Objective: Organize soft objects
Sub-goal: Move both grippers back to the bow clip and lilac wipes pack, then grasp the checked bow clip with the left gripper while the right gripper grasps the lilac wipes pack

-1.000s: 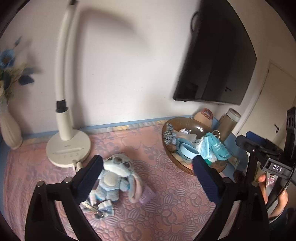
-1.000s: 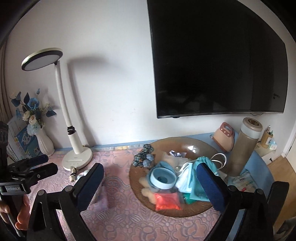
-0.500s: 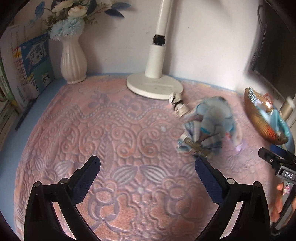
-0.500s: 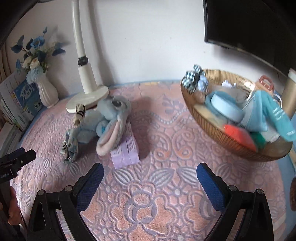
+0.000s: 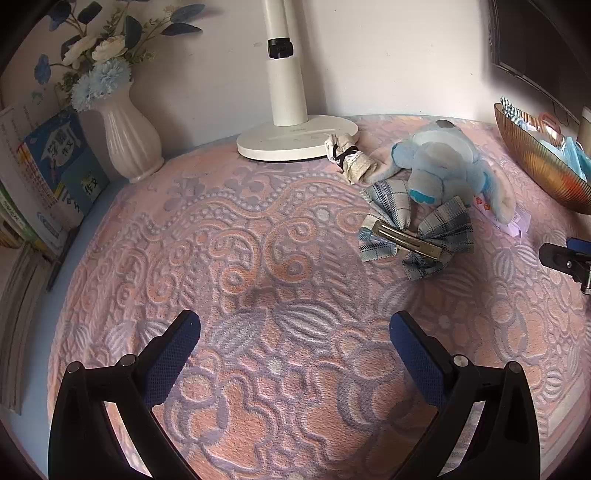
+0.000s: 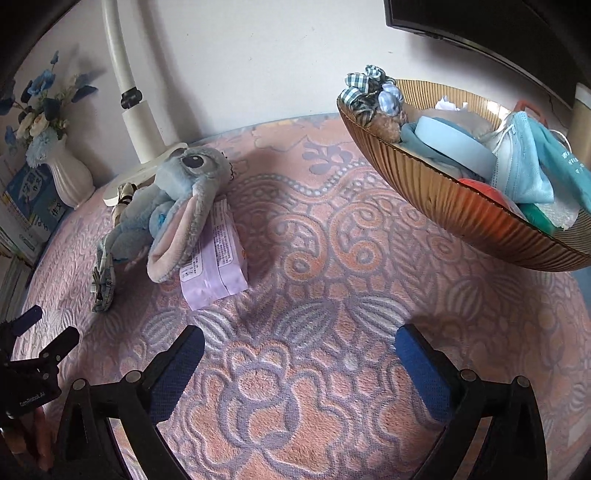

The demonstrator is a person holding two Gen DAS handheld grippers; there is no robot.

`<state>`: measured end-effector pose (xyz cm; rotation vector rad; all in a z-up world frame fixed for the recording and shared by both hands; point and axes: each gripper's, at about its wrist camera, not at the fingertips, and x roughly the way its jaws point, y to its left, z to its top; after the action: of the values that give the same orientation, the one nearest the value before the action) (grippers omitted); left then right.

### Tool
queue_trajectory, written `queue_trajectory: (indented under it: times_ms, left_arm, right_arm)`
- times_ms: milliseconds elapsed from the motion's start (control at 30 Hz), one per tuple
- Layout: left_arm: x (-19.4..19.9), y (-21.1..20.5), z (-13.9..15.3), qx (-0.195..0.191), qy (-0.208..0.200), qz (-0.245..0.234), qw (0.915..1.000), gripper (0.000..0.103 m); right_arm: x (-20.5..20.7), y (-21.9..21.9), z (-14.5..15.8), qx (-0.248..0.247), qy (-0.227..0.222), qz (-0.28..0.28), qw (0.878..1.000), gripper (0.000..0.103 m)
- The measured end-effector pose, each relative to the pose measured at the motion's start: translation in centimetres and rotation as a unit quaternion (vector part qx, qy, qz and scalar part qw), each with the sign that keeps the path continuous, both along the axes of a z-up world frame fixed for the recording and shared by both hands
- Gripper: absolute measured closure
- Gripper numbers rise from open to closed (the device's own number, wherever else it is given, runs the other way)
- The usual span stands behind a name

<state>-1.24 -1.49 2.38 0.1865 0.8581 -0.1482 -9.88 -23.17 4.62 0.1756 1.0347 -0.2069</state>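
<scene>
A blue plush toy [image 5: 445, 162] [image 6: 173, 206] lies on the pink patterned cloth [image 5: 258, 258] near the lamp base. A plaid bow hair clip [image 5: 413, 232] [image 6: 102, 280] lies in front of it. A rolled cream fabric piece [image 5: 351, 162] lies by the lamp base. A purple packet [image 6: 216, 254] lies under the plush's ear. A brown ribbed bowl [image 6: 461, 206] [image 5: 535, 162] holds masks, a blue ring and a plaid scrunchie. My left gripper [image 5: 295, 332] is open and empty, short of the bow. My right gripper [image 6: 299, 343] is open and empty, between packet and bowl.
A white lamp [image 5: 295, 136] stands at the back. A white vase with blue flowers [image 5: 125, 144] and books [image 5: 40, 177] stand at the left. A dark screen [image 6: 498, 29] hangs on the wall above the bowl.
Both grippers have tilted down and come lower over the cloth. The plush and the bow now look closer in the left view. Both grippers stay open.
</scene>
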Motion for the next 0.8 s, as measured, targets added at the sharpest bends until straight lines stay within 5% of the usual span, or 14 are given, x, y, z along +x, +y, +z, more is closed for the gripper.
queue_trajectory:
  times_ms: [200, 367, 500, 800]
  left_arm:
    - [-0.4, -0.6, 0.0, -0.001, 0.006, -0.019, 0.9998, 0.001]
    - [0.3, -1.8, -0.1, -0.032, 0.07, -0.09, 0.993, 0.001]
    - [2.3, -3.1, 1.6, -0.065, 0.08, -0.123, 0.9871, 0.001]
    - [6.8, -6.5, 0.5, -0.085, 0.099, -0.141, 0.9813, 0.008]
  right_arm:
    - [0.9, 2.1, -0.4, -0.06, 0.036, 0.021, 0.997, 0.0]
    - [1.8, 3.6, -0.1, -0.048, 0.058, 0.076, 0.994, 0.001]
    - [3.6, 5.1, 0.2, -0.06, 0.057, 0.123, 0.989, 0.024]
    - [6.8, 5.6, -0.2, -0.045, 0.024, 0.156, 0.986, 0.043]
